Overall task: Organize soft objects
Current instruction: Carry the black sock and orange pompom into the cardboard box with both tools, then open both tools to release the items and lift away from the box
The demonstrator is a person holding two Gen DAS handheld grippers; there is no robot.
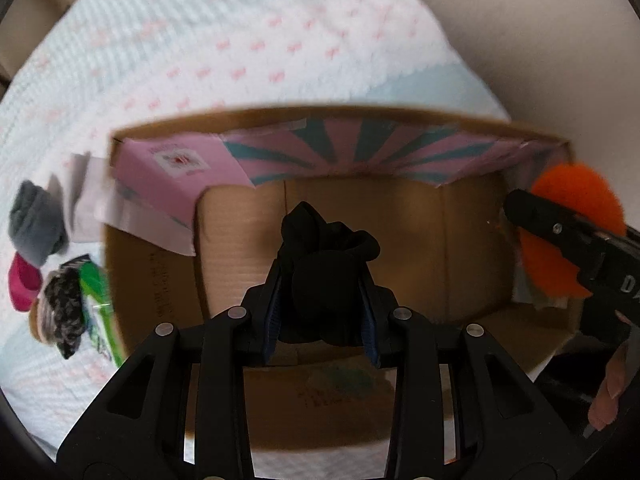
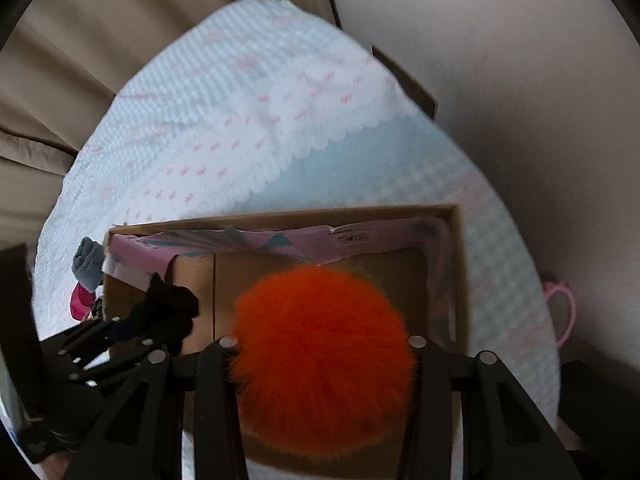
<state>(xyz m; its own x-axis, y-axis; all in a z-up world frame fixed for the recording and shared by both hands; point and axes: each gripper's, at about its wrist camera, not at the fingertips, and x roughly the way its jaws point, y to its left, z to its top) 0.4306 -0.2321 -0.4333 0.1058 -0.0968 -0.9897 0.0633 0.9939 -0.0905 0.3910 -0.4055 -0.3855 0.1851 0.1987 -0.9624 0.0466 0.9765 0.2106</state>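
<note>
My left gripper (image 1: 322, 280) is shut on a black rolled sock (image 1: 326, 256) and holds it above the open cardboard box (image 1: 472, 240). My right gripper (image 2: 320, 344) is shut on a fluffy orange pom-pom (image 2: 320, 360), held over the box's right part (image 2: 460, 264). In the left wrist view the pom-pom (image 1: 576, 208) and the right gripper (image 1: 524, 212) show at the box's right wall. In the right wrist view the left gripper (image 2: 168, 304) with the black sock (image 2: 172, 300) shows at the box's left side. Pink and teal flaps line the box's far wall.
The box stands on a bed with a white quilt with pink marks (image 1: 240, 40). Left of the box lie a grey rolled sock (image 1: 36, 224), a magenta item (image 1: 22, 284), a black-and-white knitted item (image 1: 64, 312) and a green packet (image 1: 96, 308). A pink handle (image 2: 564, 312) shows at right.
</note>
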